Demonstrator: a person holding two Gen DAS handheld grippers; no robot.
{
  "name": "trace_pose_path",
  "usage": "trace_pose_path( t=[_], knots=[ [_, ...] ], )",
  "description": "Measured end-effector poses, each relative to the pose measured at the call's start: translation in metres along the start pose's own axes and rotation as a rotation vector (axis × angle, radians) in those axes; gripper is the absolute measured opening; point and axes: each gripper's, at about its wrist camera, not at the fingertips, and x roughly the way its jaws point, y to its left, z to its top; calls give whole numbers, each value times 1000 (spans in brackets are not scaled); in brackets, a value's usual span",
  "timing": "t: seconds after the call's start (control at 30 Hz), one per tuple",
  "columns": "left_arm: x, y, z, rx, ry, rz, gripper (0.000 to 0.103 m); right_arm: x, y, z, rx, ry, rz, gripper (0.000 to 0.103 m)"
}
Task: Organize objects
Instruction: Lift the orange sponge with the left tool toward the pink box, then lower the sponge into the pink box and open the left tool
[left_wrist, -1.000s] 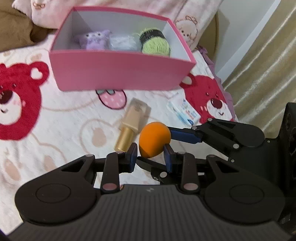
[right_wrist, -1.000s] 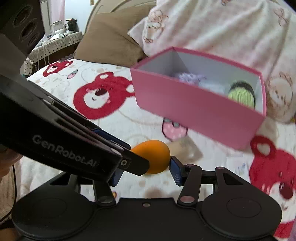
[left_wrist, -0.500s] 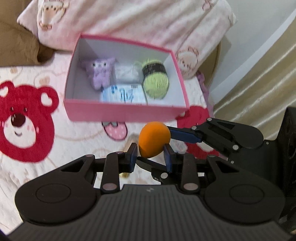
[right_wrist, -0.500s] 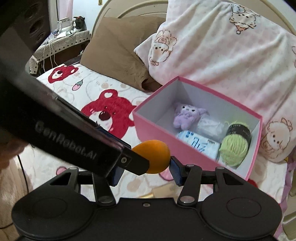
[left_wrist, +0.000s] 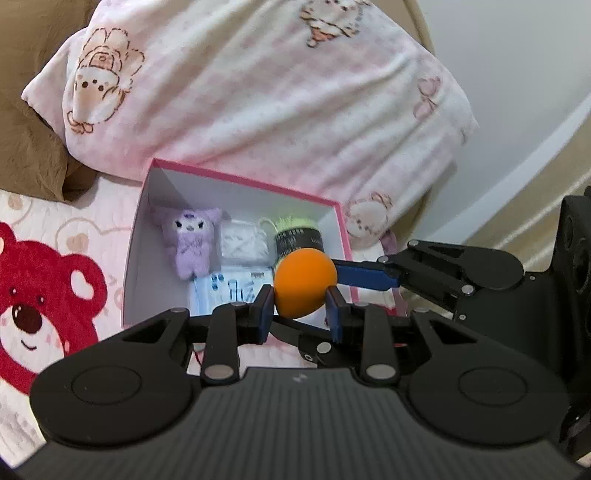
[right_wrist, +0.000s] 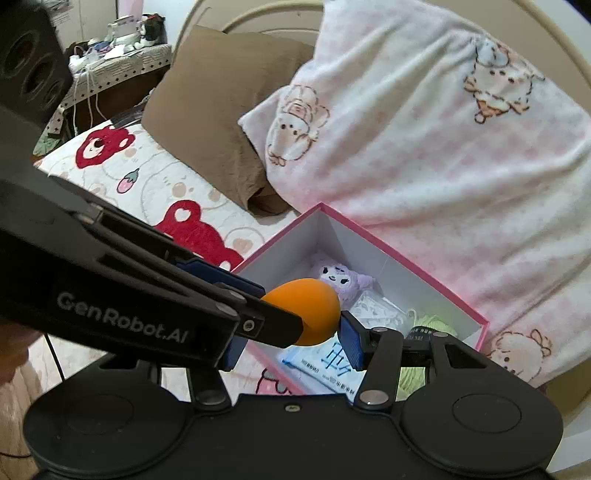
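Two tools pinch one orange sponge (egg-shaped).

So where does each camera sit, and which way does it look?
Left wrist: on the left gripper, facing down at the box; its two fingers show, gripping the egg.
Right wrist: on the right gripper, facing down at the box; one finger shows clearly.
Both show egg, box, and the other gripper.

An orange egg-shaped sponge hangs above an open pink box holding small items.
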Motion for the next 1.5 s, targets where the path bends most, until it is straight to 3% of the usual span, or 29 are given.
trace_pose_path(
  t=[0.33,0.87,1.0,1.13,1.2,1.33,1.5],
  knots=[
    [62,44,21,-45,-37,29,28,75,-28,14,-99,20,17,58],
    [155,98,30,-127,75,90,28,168,-49,0,-280,132,36,58],
    [168,102,34,-148,72,111,25,176,-50,-1,-304,125,27,72],
    [172,103,37,-157,41,130,23,172,-54,-2,-288,100,31,73],
    [173,103,40,-157,29,133,23,171,-57,-4,-264,90,34,69],
    [173,103,43,-158,18,145,23,176,-64,-7,-197,94,5,37],
    [162,102,45,-151,-21,153,22,167,-65,-4,-119,-9,3,35]
  ],
)
